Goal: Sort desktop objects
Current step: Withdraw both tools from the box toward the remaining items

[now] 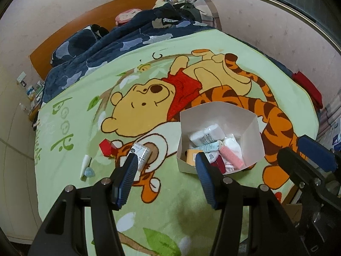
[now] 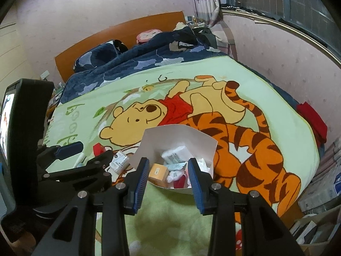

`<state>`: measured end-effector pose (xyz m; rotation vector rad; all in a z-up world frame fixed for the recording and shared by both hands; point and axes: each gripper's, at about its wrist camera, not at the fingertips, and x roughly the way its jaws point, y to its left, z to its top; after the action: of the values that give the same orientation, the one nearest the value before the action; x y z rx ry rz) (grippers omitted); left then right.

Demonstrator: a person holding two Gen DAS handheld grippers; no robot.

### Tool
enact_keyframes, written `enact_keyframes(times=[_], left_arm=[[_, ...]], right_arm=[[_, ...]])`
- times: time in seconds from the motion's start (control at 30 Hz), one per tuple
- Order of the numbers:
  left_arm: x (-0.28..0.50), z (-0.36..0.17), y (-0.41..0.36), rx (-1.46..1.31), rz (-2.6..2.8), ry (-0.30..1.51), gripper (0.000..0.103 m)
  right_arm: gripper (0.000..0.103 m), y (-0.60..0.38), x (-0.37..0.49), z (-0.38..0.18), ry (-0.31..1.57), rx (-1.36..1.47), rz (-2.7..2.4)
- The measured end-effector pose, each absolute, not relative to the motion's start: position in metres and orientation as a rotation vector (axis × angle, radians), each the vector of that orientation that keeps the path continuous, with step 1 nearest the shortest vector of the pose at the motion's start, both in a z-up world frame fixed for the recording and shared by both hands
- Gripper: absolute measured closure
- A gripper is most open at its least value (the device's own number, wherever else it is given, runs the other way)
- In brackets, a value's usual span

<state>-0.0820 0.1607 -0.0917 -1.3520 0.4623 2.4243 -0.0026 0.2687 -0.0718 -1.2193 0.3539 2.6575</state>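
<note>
White tube on blanket — long axis near-far, cap nearest.

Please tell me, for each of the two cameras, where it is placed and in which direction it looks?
Left wrist: sits behind the open left gripper, looks along the blanket toward the headboard; the right gripper shows at right.
Right wrist: sits behind the open right gripper, facing likewise; the left gripper shows at left.
Shared: white box, blanket.

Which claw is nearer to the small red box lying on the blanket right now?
Left. The left claw hangs open just short of the red box, which lies slightly to its left. The right claw, also open, points into the white box, farther from it.
</note>
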Motion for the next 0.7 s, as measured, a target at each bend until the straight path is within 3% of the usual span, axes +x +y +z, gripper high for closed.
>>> enact_keyframes(times=[0.43, 0.7], left_arm=[[-0.067, -0.08, 0.134, -1.355, 2.476, 0.426, 0.046], [-0.059, -0.103, 0.076, -1.481, 2.525, 0.349, 0.046]], right_arm=[[0.065, 0.242, 0.003, -0.061, 0.308, -1.224, 2.719], [0.064, 0.19, -0.004, -0.084, 0.284, -1.368, 2.817]])
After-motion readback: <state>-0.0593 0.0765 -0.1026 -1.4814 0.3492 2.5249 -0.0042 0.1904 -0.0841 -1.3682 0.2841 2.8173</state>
